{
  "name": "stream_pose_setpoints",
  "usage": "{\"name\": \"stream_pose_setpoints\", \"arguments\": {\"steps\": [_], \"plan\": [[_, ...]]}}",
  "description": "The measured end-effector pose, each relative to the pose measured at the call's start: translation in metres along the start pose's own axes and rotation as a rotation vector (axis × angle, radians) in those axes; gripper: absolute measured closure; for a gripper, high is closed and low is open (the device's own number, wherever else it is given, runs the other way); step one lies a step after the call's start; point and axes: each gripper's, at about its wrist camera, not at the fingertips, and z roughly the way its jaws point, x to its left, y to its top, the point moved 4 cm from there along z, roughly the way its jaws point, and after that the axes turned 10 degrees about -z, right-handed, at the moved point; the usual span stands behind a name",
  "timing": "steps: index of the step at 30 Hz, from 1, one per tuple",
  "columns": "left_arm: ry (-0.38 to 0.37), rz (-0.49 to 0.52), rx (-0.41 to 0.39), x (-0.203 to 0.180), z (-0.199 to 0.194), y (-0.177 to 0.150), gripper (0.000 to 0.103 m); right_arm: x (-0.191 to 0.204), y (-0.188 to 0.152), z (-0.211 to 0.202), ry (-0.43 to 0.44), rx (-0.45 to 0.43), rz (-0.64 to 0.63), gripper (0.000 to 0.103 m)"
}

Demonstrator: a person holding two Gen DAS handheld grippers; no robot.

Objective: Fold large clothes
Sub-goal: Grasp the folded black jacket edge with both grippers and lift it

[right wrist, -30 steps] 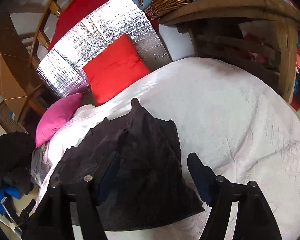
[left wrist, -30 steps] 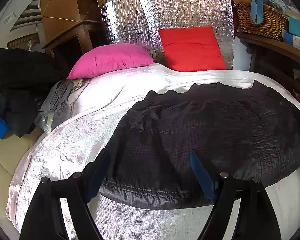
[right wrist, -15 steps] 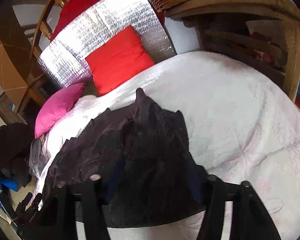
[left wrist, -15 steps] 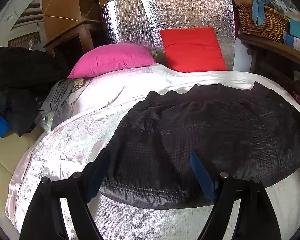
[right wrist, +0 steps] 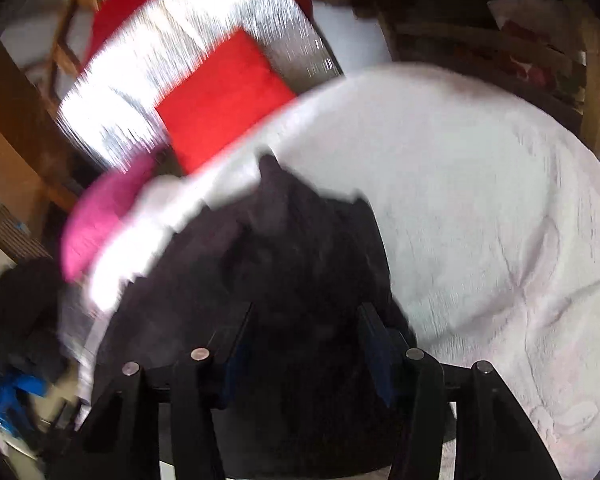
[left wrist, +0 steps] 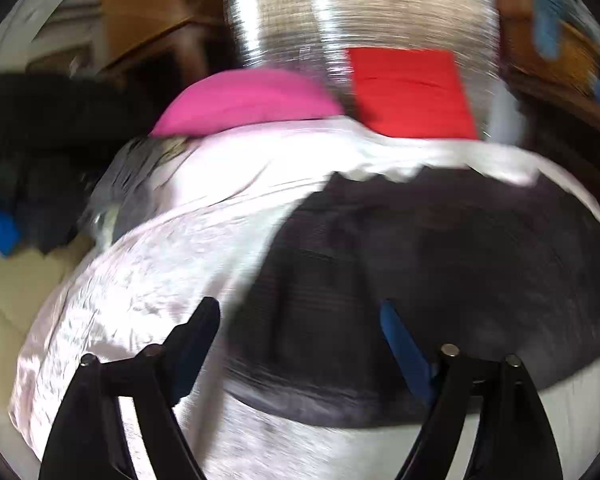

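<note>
A large dark garment (left wrist: 460,260) lies spread flat on a white bedspread (left wrist: 140,280). My left gripper (left wrist: 296,312) hovers over the garment's near left corner. Its jaws are wide and still opening; the left finger is over bare bedspread, the blue-padded right finger over the cloth. In the right wrist view the garment (right wrist: 300,260) ends in a pointed far corner. My right gripper (right wrist: 308,340) is low over its near right part. Dark cloth lies between its fingers, and the jaws are opening. Both views are motion-blurred.
A pink pillow (left wrist: 244,100) and a red cushion (left wrist: 408,92) lean on a silver foil panel (left wrist: 360,12) at the bed's head. Dark clothes (left wrist: 32,128) are piled off the left side. Wooden furniture (right wrist: 500,40) stands along the right. White bedspread (right wrist: 480,200) stretches right of the garment.
The left gripper slid leftwards, so its left finger now sits over bedspread, and its jaws spread wider. The right gripper sank onto the garment, narrowed, then widened again.
</note>
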Motion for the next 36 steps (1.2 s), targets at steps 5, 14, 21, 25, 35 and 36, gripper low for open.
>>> {"name": "stream_pose_setpoints", "arguments": {"steps": [5,14,21,25,35,36], "plan": [[-0.02,-0.22,0.113,0.054,0.04,0.018,0.013,-0.038,0.011,0.012,-0.006,0.024,0.076,0.025],[-0.152,-0.231,0.26,0.033,0.084,0.005,0.023,-0.041,0.008,0.086,0.121,0.191,0.09,0.025],[-0.23,-0.291,0.259,0.025,0.083,0.007,0.084,-0.014,0.021,0.092,0.09,0.139,0.02,0.066],[-0.177,-0.299,0.233,0.024,0.08,0.007,0.085,0.01,0.034,0.079,0.04,0.039,-0.096,0.069],[-0.087,-0.238,0.138,0.015,0.035,0.012,0.043,-0.01,0.02,0.05,0.004,0.061,0.025,0.043],[-0.093,-0.253,0.123,0.019,0.027,0.014,0.038,-0.009,0.017,0.036,0.0,0.044,0.023,0.043]]}}
